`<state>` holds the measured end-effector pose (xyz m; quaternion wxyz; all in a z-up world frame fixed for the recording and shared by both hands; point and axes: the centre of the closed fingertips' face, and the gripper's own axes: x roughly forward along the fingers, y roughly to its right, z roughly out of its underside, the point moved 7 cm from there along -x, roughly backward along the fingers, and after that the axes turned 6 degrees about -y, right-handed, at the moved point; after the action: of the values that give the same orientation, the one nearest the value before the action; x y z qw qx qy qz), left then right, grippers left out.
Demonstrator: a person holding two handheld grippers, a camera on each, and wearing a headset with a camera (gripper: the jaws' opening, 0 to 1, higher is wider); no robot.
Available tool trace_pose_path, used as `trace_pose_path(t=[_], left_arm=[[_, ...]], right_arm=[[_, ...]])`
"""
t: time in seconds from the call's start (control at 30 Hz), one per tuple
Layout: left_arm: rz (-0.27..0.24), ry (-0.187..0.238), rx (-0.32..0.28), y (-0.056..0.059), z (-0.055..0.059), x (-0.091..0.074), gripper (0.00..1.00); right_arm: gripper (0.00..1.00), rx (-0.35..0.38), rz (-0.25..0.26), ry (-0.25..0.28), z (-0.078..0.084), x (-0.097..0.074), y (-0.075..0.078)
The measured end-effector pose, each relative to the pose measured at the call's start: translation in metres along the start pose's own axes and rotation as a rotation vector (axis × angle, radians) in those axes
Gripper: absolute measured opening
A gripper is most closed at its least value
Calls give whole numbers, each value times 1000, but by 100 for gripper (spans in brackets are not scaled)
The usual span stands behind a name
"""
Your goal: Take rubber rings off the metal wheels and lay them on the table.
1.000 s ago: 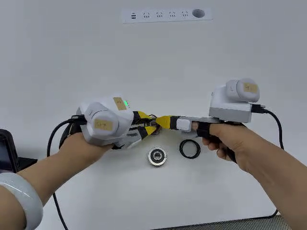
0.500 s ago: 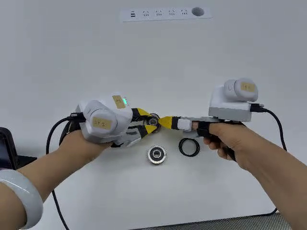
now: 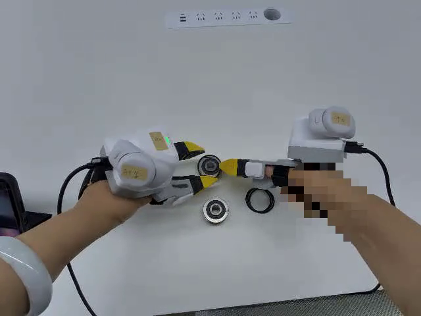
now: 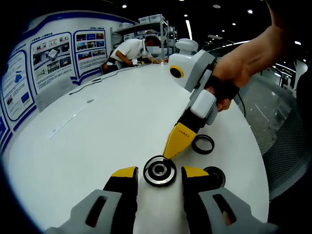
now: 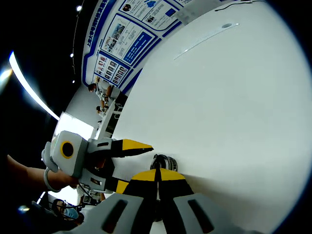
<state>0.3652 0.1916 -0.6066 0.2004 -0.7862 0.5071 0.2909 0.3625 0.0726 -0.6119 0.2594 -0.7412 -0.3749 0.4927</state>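
Between the fingers of my left gripper (image 3: 209, 163), spread wide and clear of it: wheel (image 4: 159, 170), black-rimmed. Right gripper (image 3: 223, 166): fingers pinched shut on wheel's rim. Below wheel, on bench (image 3: 131, 263): second wheel (image 3: 215, 210). Below and right of wheel: ring (image 3: 260, 201), lying flat on bench.

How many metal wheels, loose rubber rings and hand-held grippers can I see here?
Metal wheels: 2, one held at the tips of the right hand-held gripper, one lying on the table.
Loose rubber rings: 1, on the table.
Hand-held grippers: 2, the left hand-held gripper open, the right one shut.
Total: 5.
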Motion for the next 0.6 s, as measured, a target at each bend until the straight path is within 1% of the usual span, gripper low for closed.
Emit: trace_pose_path(t=[0.17, 0.33, 0.5, 0.6], left_arm=[[-8, -1, -12, 0, 3, -3, 42], [-15, 0, -32, 1, 7, -6, 46], [-23, 1, -50, 0, 10, -9, 50], [-27, -3, -59, 0, 13, -10, 51]], right_arm=[[2, -1, -12, -1, 1, 0, -4], [2, -6, -30, 7, 3, -3, -12], [2, -2, -49, 20, 5, -9, -18], [2, 3, -58, 31, 9, -15, -22]])
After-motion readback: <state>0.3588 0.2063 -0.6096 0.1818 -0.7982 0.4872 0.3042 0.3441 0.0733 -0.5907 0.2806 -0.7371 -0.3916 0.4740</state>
